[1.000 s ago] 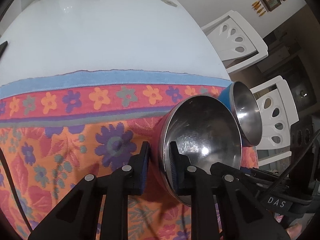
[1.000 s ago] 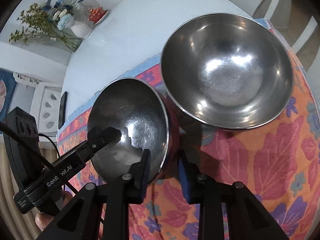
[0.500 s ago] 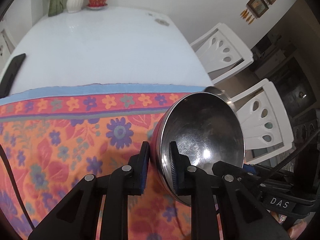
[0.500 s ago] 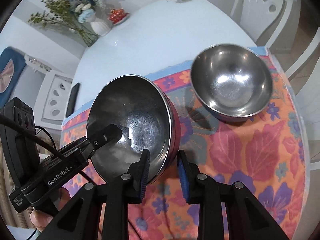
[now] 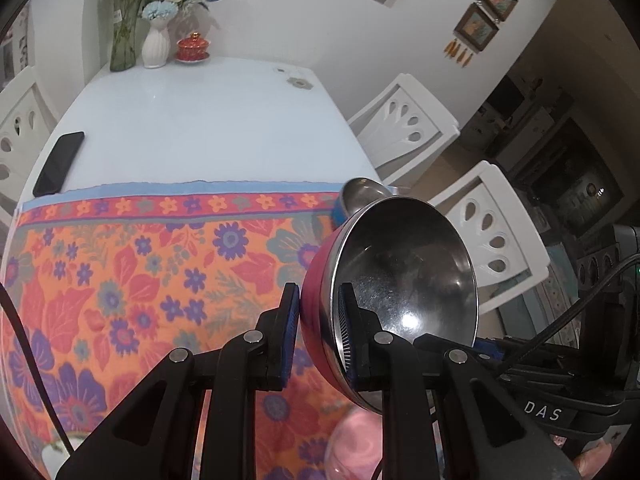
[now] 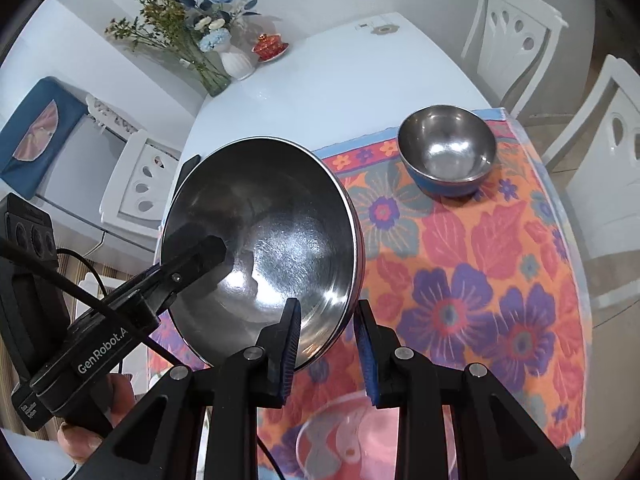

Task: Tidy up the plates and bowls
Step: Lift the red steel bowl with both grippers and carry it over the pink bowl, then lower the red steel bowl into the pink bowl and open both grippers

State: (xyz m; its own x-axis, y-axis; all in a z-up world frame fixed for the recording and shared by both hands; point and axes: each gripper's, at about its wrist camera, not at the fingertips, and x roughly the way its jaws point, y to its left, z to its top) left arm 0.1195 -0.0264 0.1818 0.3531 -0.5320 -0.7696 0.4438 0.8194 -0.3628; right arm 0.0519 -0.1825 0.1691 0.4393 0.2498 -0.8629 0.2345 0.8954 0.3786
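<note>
Red-walled steel bowl (image 5: pixel 404 304) hangs tilted above the table, its rim pinched on opposite sides: the left gripper (image 5: pixel 318 332) is clenched on it, one pad inside and one on the red wall, and the right gripper (image 6: pixel 326 340) straddles the rim too, apparently gripping. Beneath lies a floral orange cloth (image 6: pixel 480 280) with a clear pink-tinted plate (image 6: pixel 360 436) at its near edge. Farther off, a blue steel bowl (image 6: pixel 448 150) sits at the cloth's far corner. Beyond stretch the white tabletop (image 5: pixel 200 128), a black phone (image 5: pixel 58 162), a flower vase (image 5: pixel 154 42), a red lidded dish (image 5: pixel 193 46) and white chairs (image 5: pixel 404 124).
</note>
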